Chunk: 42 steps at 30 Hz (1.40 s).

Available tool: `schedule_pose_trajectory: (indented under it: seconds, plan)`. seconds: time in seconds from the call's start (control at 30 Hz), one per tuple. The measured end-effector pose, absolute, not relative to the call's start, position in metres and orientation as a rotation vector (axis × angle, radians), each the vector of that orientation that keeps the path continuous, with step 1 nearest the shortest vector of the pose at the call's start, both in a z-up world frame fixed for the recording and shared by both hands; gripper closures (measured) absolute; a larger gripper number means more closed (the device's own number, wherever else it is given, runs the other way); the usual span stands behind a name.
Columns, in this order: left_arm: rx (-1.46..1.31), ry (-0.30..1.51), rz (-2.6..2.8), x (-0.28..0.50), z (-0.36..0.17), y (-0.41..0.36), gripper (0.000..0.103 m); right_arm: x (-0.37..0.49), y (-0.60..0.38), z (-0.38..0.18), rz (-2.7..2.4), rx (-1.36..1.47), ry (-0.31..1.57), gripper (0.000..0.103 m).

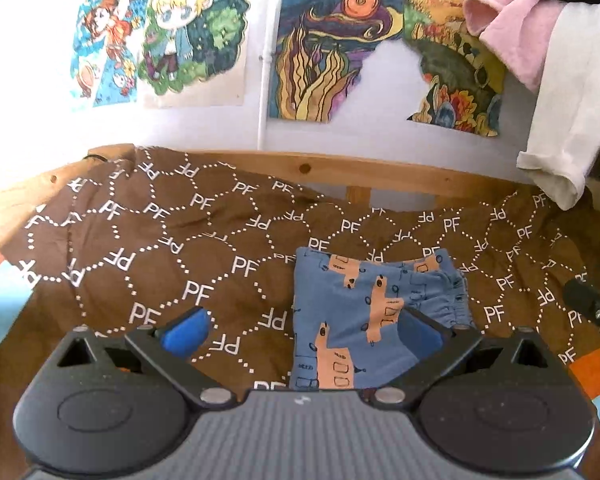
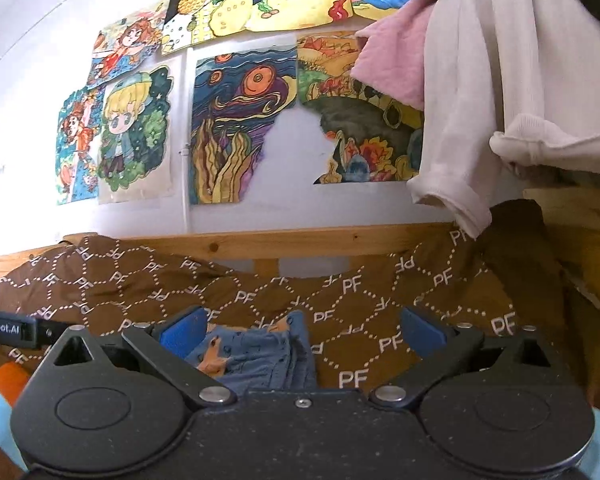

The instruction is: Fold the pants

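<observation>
The blue pants (image 1: 364, 316) with an orange print lie folded into a compact rectangle on the brown "PF" patterned blanket (image 1: 160, 248). My left gripper (image 1: 302, 330) is open and empty above the blanket, its right finger over the pants' right part. In the right wrist view the folded pants (image 2: 260, 354) lie low between the fingers, toward the left one. My right gripper (image 2: 302, 330) is open and empty. The right gripper's body shows at the right edge of the left wrist view (image 1: 592, 304).
A wooden bed rail (image 1: 340, 168) runs behind the blanket, against a wall with colourful drawings (image 1: 320, 48). White and pink garments (image 2: 500, 88) hang at the upper right. Orange and light blue cloth (image 1: 596, 376) shows at the blanket's edges.
</observation>
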State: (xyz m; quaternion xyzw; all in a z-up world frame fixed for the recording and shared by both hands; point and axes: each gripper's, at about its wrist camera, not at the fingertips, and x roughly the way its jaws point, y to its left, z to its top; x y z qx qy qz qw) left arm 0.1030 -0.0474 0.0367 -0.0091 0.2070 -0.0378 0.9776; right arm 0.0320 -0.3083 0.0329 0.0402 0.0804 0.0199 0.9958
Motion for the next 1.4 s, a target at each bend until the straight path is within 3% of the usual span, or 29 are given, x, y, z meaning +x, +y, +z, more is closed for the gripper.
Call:
schedule_pose_trajectory:
  seconds: [0.37,0.8,1.4]
  plan:
    - [-0.023,0.405,-0.049,0.052,0.022,-0.042,0.000,-0.015,-0.293,0.025,0.055,0.101,0.177,0.001]
    - [-0.024,0.468,-0.052,0.044,-0.005,-0.022,0.000,-0.053,-0.279,0.014,0.017,0.123,0.242,0.001]
    - [0.060,0.523,-0.043,0.048,-0.027,-0.016,0.000,-0.025,-0.264,-0.017,0.028,0.176,0.348,0.001]
